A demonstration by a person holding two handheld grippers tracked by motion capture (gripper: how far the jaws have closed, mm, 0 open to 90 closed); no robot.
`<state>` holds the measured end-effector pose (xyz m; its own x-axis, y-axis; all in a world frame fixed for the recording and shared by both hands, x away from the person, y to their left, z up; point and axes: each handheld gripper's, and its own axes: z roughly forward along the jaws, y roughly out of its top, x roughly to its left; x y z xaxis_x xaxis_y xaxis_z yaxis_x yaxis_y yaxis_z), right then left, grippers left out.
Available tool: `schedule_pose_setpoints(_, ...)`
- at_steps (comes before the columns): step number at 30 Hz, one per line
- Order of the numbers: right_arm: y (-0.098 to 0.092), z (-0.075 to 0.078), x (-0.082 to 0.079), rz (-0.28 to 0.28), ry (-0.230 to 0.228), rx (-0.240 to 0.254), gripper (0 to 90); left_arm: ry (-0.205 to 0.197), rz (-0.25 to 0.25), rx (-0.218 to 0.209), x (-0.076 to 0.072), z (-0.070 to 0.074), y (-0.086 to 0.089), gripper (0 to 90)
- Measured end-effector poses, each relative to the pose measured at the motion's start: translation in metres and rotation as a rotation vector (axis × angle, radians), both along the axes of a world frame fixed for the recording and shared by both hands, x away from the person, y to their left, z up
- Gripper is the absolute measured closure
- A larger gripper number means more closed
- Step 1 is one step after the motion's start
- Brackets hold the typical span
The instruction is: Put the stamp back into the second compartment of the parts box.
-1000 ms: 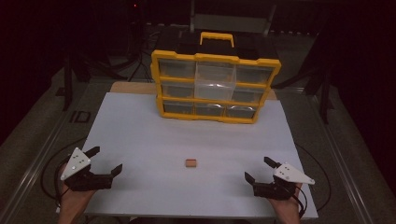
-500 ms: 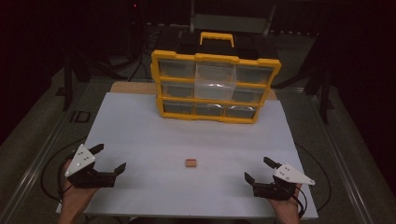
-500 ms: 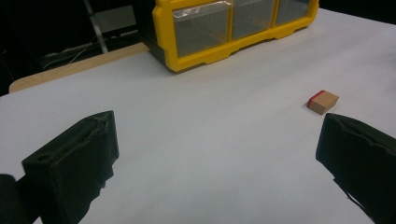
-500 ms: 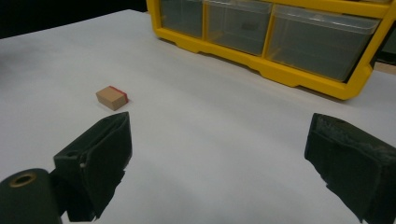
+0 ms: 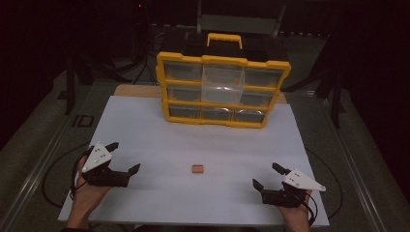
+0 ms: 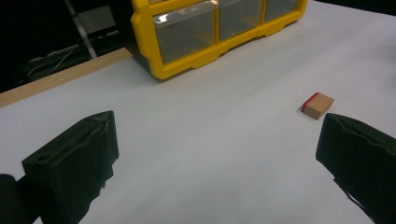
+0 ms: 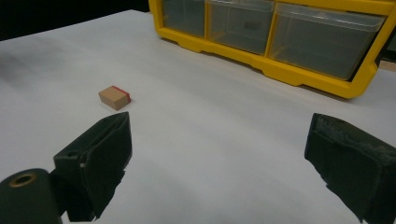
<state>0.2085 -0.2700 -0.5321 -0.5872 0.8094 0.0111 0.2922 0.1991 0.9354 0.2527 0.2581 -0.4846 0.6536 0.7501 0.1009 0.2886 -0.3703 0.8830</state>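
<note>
We see the small wooden block (image 5: pixel 197 168) lying alone on the white desk (image 5: pixel 145 125), between our two tools and well apart from both. The left tool (image 5: pixel 124 158) and the right tool (image 5: pixel 265 176) both stand spread and empty — the block looks roughly midway, with its red-edged end facing the left tool.

White rectangular tabletop (image 5: pixel 145 125), wooden strip (image 5: pixel 138 90) along far edge; dark room; grey floor (image 5: pixel 43 140); black stand legs (image 5: pixel 72 77) upper left.
</note>
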Motion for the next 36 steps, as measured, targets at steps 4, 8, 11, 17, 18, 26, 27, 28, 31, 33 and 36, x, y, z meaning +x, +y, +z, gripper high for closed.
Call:
schedule_pose_setpoints(4,-0.001,0.000,0.000,-0.002,-0.001,0.003,7.2,0.005,-0.025,0.010,0.008,0.001,-0.009,0.0)
schedule_pose_setpoints(8,-0.001,0.000,0.000,-0.001,0.001,0.003,7.2,0.006,-0.041,0.019,0.012,0.002,-0.015,0.0)
schedule_pose_setpoints(11,-0.001,0.000,0.000,-0.002,0.000,0.002,7.2,0.012,-0.060,0.022,0.017,0.002,-0.021,0.0)
schedule_pose_setpoints(17,-0.001,0.000,0.000,-0.001,0.003,0.005,7.2,0.023,-0.086,0.036,0.024,0.001,-0.032,0.0)
schedule_pose_setpoints(18,-0.001,0.000,0.001,-0.001,0.004,0.005,7.2,0.024,-0.090,0.041,0.025,0.001,-0.034,0.0)
schedule_pose_setpoints(26,-0.002,-0.001,0.001,-0.004,0.006,0.004,7.2,0.038,-0.120,0.071,0.035,-0.001,-0.047,0.0)
schedule_pose_setpoints(27,-0.002,-0.001,0.001,-0.004,0.006,0.004,7.2,0.039,-0.123,0.075,0.036,-0.002,-0.048,0.0)
schedule_pose_setpoints(28,-0.002,-0.001,0.001,-0.003,0.007,0.004,7.2,0.045,-0.125,0.079,0.037,-0.002,-0.049,0.0)
schedule_pose_setpoints(31,-0.002,-0.001,0.001,-0.003,0.007,0.001,7.2,0.051,-0.133,0.077,0.040,-0.003,-0.053,0.0)
schedule_pose_setpoints(33,-0.002,-0.001,0.002,-0.002,0.006,0.002,7.2,0.056,-0.142,0.078,0.042,-0.004,-0.056,0.0)
schedule_pose_setpoints(36,-0.002,-0.001,0.002,-0.002,0.007,0.000,7.2,0.062,-0.153,0.087,0.045,-0.005,-0.060,0.0)
